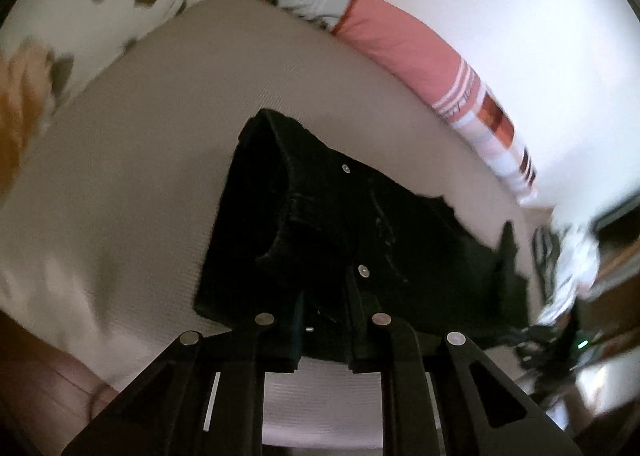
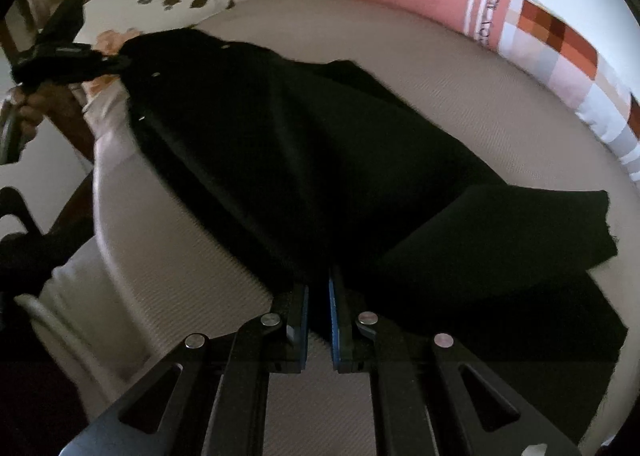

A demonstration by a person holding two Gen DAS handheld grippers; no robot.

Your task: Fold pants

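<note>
The black pants point(image 2: 320, 160) hang stretched above the beige mattress point(image 2: 460, 68), fanning from 12 toward 10 o'clock ahead of the right gripper point(image 2: 319, 308), which is clenched on their lower edge. The left gripper point(image 1: 325, 320) pinches the waistband end, fabric spreading toward 1 o'clock, with a pink pillow point(image 1: 400, 40) beyond.
</note>
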